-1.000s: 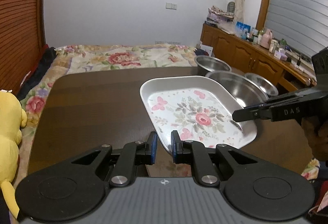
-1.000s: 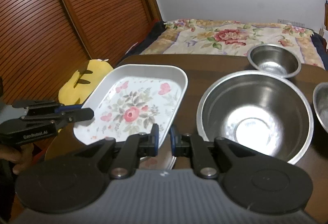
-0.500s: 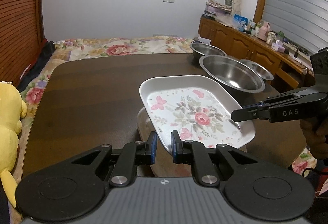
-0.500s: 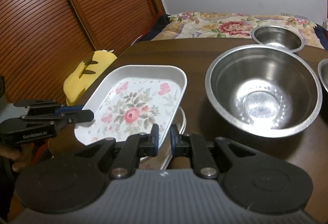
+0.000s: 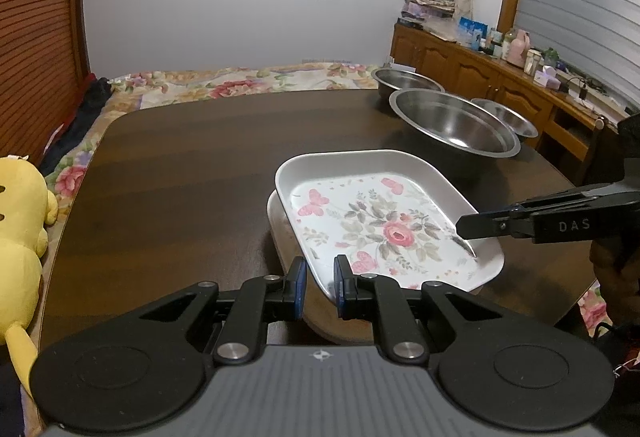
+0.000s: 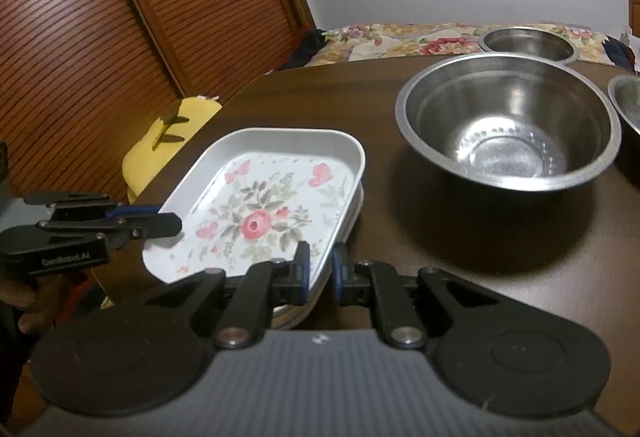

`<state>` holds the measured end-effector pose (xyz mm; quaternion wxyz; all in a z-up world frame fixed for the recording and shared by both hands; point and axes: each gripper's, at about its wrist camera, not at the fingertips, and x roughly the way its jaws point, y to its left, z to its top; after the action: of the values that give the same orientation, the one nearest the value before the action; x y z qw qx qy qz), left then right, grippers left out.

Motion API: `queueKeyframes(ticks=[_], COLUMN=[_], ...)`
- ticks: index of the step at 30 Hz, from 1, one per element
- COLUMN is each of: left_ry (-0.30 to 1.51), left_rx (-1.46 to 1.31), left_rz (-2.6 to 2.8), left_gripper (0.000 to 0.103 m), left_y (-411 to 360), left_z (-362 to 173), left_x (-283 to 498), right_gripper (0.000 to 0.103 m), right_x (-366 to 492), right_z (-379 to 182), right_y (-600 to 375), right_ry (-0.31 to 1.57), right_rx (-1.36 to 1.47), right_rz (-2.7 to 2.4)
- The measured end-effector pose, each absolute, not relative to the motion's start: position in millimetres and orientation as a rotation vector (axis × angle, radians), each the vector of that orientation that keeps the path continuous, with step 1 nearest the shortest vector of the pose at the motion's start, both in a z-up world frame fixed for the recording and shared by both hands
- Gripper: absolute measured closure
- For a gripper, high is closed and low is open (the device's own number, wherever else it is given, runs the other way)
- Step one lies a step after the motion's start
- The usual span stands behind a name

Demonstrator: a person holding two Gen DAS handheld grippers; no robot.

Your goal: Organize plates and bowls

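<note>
Left wrist: hand-held gripper (image 5: 319,287) pinching floral tray (image 5: 384,225)

The tray (image 5: 384,225) is white with a floral print: a pink rose at its middle, grey-green leaves around it, and pink butterflies toward 11 and 1 o'clock. Beneath it shows the pale edge of a second tray (image 5: 276,221), probably also white, though little of it is visible. The table (image 5: 192,173) is dark brown with faint wood banding. At 1 o'clock from the tray, the large bowl (image 5: 452,125) is bare silvery steel. The left gripper (image 5: 319,283) is black with blue pads, as is the right gripper (image 6: 320,269). At 9 o'clock, the plush toy (image 5: 20,221) is yellow.
</note>
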<state>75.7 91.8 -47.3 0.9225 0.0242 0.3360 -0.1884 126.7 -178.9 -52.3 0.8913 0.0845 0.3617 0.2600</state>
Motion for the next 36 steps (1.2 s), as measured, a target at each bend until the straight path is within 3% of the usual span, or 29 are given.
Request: queueKeyframes(ticks=[27,32,36], left_ry=[0.674,0.660,0.634], left_rx=[0.039,0.034,0.018], left_rz=[-0.347,-0.344,-0.343], left_gripper=[0.084,0.075,0.062], left_y=[93,92,92], left_z=[-60,-55,-48], left_x=[70,70,69], right_gripper=[0.089,0.089,0.089], right_x=[105,104,106], right_z=[-68,-69,-68], right_y=[-177,-177,-179], right_ry=[0.626,0.619,0.622], right_rx=[0.200,0.186,0.192], right_rz=[0.483,0.485,0.491])
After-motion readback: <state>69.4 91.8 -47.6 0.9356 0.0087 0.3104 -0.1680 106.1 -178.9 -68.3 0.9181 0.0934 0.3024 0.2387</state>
